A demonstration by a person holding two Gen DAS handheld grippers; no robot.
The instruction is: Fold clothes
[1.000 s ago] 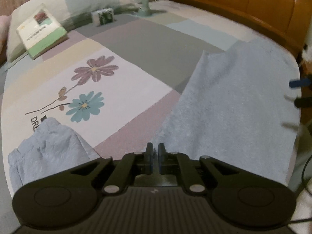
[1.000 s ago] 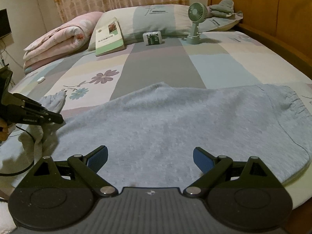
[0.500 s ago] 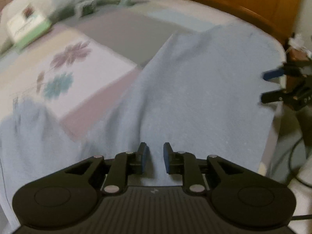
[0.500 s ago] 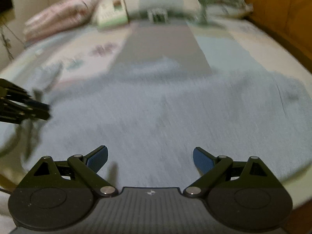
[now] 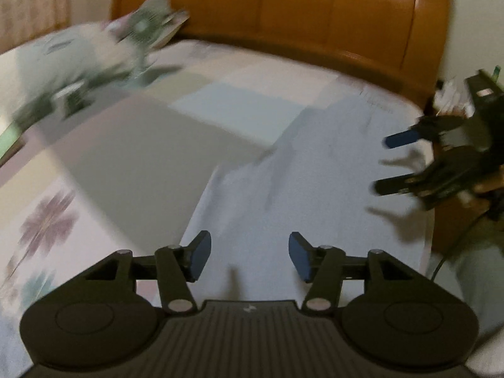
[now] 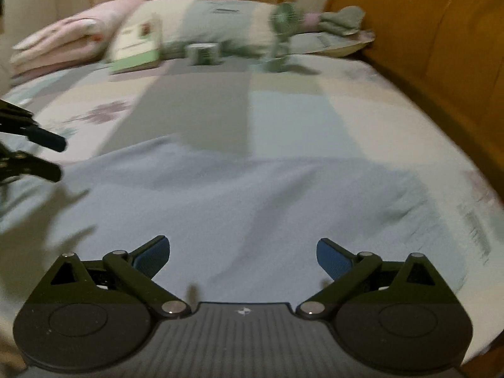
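A light blue-grey garment point(image 5: 315, 189) lies spread flat on the near part of the bed, and it fills the lower half of the right wrist view point(image 6: 252, 208). My left gripper point(image 5: 249, 260) hovers over its near edge with its jaws opening and nothing between them. My right gripper point(image 6: 242, 256) stands open above the cloth, also holding nothing. Each gripper shows in the other's view: the right gripper point(image 5: 387, 163) at the garment's right side, the left gripper point(image 6: 58, 157) at its left side. Both views are blurred.
The bed has a patchwork cover point(image 6: 220, 104) with flower prints. At its head lie pillows point(image 6: 204, 22), a book point(image 6: 135, 50), a small box point(image 6: 203, 53) and a small green fan point(image 6: 282, 28). A brown padded headboard point(image 5: 315, 15) runs along the far side.
My left gripper has let go of the garment's edge and opened, swinging to the right over the cloth. The right gripper stayed open and shifted to the right. The garment now lies flatter.
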